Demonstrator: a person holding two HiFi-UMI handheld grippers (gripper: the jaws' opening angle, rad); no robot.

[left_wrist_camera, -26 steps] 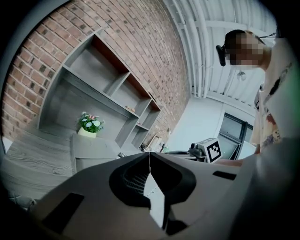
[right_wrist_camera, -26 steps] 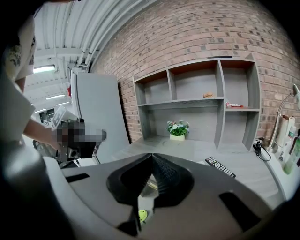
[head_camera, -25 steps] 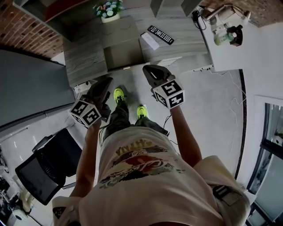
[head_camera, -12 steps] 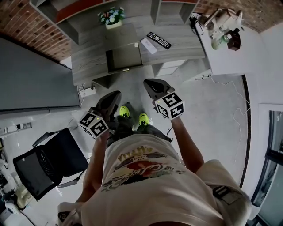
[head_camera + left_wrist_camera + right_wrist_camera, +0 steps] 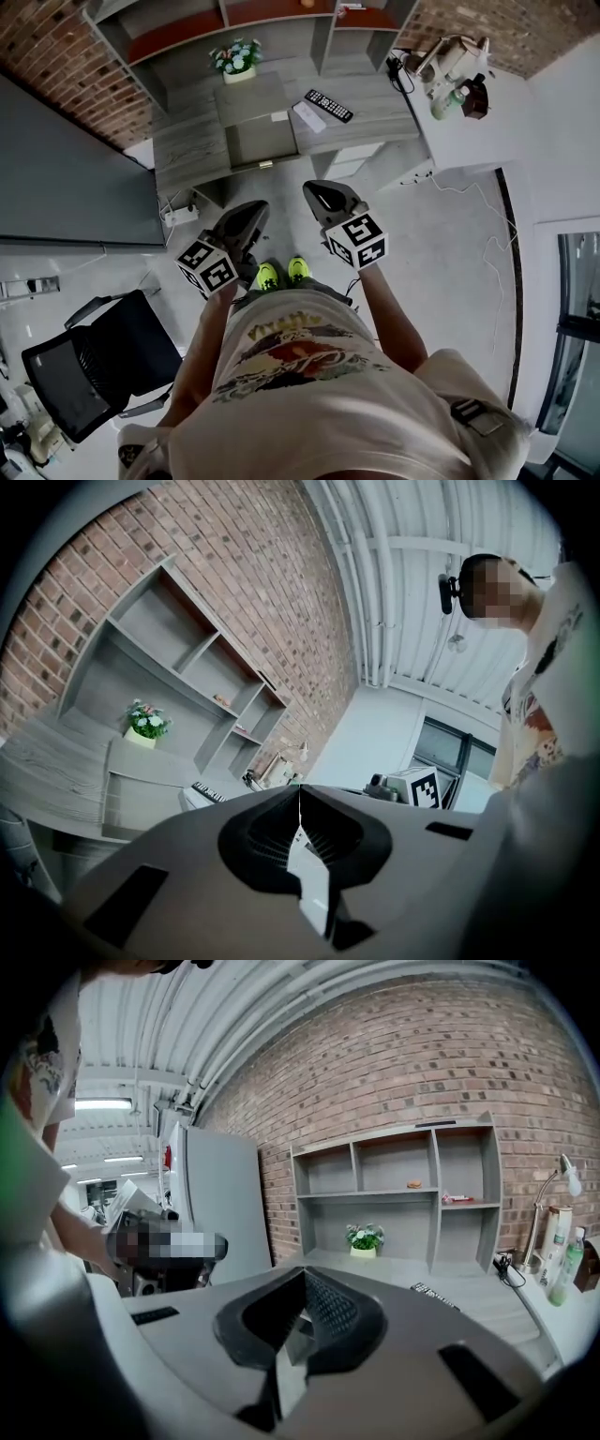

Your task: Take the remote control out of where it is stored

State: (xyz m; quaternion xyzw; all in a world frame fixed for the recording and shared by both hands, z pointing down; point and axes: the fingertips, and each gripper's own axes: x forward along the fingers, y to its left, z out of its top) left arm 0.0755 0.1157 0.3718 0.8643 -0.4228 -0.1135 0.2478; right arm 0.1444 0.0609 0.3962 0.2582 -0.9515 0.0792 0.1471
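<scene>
The black remote control (image 5: pixel 328 105) lies on top of the grey desk (image 5: pixel 187 145), next to a white flat object (image 5: pixel 307 115). It also shows small in the left gripper view as the remote (image 5: pixel 208 792) and in the right gripper view as the remote (image 5: pixel 433 1295). A drawer (image 5: pixel 255 133) stands pulled out of the desk front. My left gripper (image 5: pixel 253 214) and right gripper (image 5: pixel 319 192) hang in the air above the floor, well short of the desk. Both are shut with nothing between the jaws (image 5: pixel 300 799) (image 5: pixel 305 1274).
A potted flower (image 5: pixel 236 58) stands at the desk's back under a shelf unit (image 5: pixel 272 14). A white table (image 5: pixel 469 131) with a lamp and bottles is at the right. A black chair (image 5: pixel 94 366) is at the lower left, a power strip (image 5: pixel 180 216) on the floor.
The person has stepped back from the desk, which now sits farther off at the top of the head view. Both grippers came back with the body and rose a little; they stay shut.
</scene>
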